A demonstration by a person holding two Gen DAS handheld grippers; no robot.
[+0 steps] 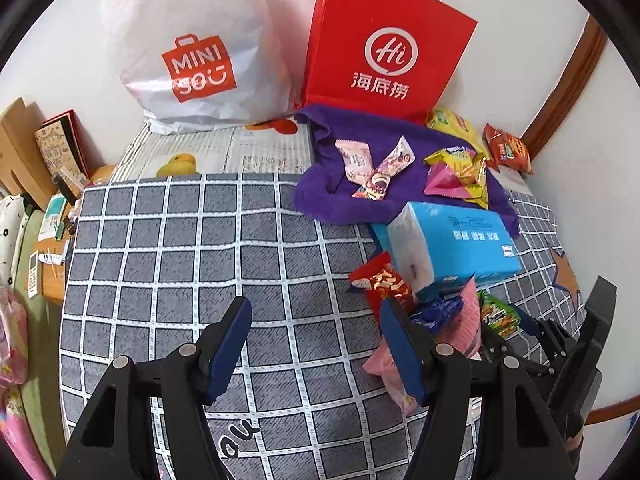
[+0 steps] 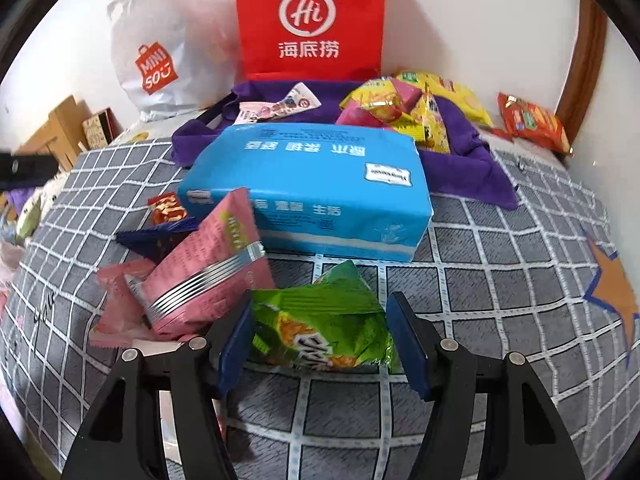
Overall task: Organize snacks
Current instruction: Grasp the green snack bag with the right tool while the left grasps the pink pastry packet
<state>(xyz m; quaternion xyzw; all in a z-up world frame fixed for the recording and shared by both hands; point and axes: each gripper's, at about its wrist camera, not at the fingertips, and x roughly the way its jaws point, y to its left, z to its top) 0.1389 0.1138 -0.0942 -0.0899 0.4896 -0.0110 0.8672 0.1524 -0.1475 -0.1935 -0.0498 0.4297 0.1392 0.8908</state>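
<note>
A green snack packet (image 2: 320, 328) lies on the grey checked cloth (image 2: 500, 280), right between the blue pads of my right gripper (image 2: 322, 344). The jaws stand open around it, each pad close to one end of the packet. Just left of it, a heap of pink packets (image 2: 208, 268) leans on a dark blue packet (image 2: 160, 240) and a red one (image 2: 166, 208). My left gripper (image 1: 316, 352) hangs open over bare cloth (image 1: 180, 260) with nothing between its fingers. Its right finger (image 1: 404, 352) sits in front of the same pink packets (image 1: 460, 324).
A blue tissue pack (image 2: 312, 184) lies behind the heap. Beyond it, a purple towel (image 2: 472, 168) holds yellow and pink snacks (image 2: 400, 108). An orange packet (image 2: 532, 120) lies near the wall. A red paper bag (image 2: 308, 20) and a white plastic bag (image 2: 160, 48) stand at the back.
</note>
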